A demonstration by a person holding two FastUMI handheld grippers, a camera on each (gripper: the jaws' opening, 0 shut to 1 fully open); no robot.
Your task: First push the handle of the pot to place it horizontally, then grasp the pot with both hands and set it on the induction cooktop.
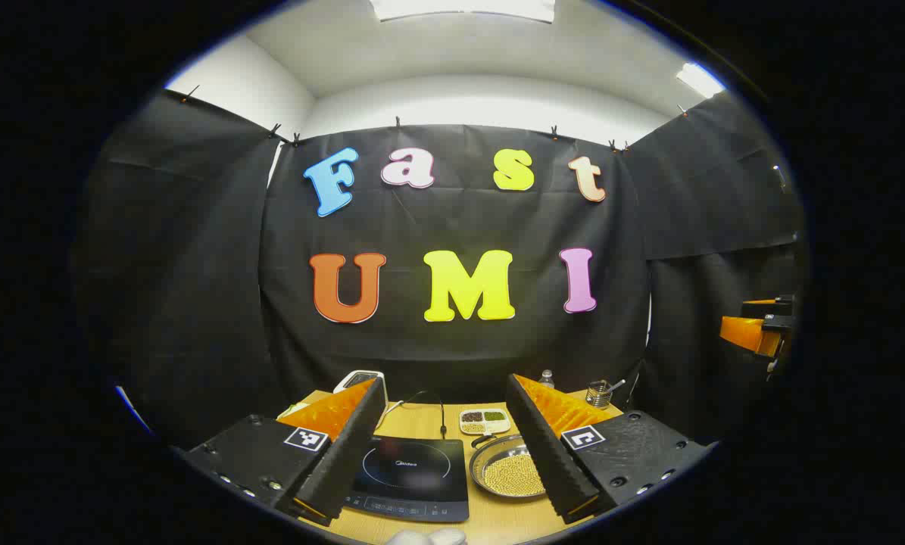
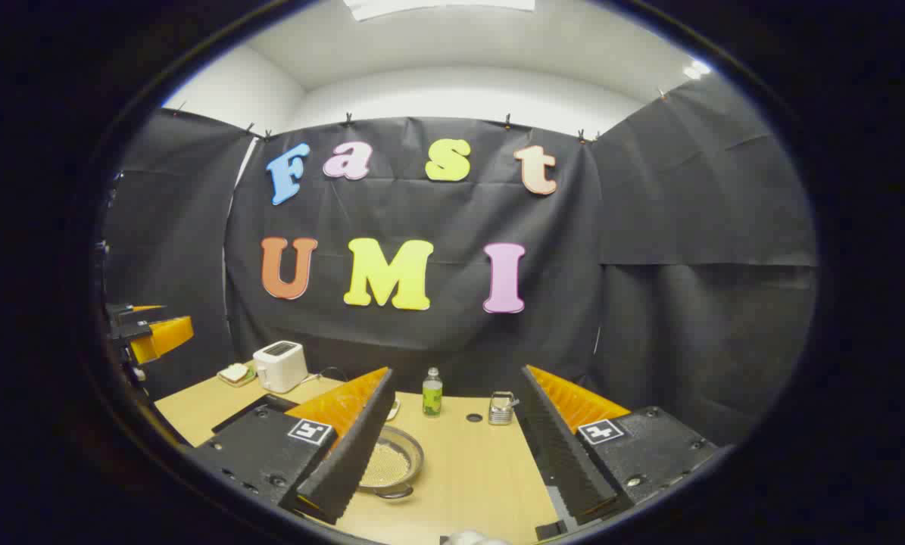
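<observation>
- Table [image 1: 490, 522]: tan wood top, set against the black cloth wall.
- Induction cooktop [image 1: 413, 478]: black slab on the table, between the left tool's fingers in the left gripper view.
- Pot [image 1: 509, 471]: shallow metal pan holding pale grains, just beside the cooktop at its 3 o'clock. In the right gripper view the pot [image 2: 395, 462] sits partly behind the left-hand finger, a handle at its near rim, about 6 o'clock.
- Left tool [image 1: 441, 454]: fingers wide apart, gripping nothing, above the table.
- Right tool [image 2: 460, 446]: fingers wide apart, nothing between them but bare table.
- Toaster [image 2: 280, 365]: white, far back at 10 o'clock from the pot.
- Divided snack tray [image 1: 485, 421]: behind the pot, 12 o'clock.
- Green bottle [image 2: 432, 393]: upright, near the wall.
- Glass jar [image 2: 502, 409]: beside the bottle at its 3 o'clock.
</observation>
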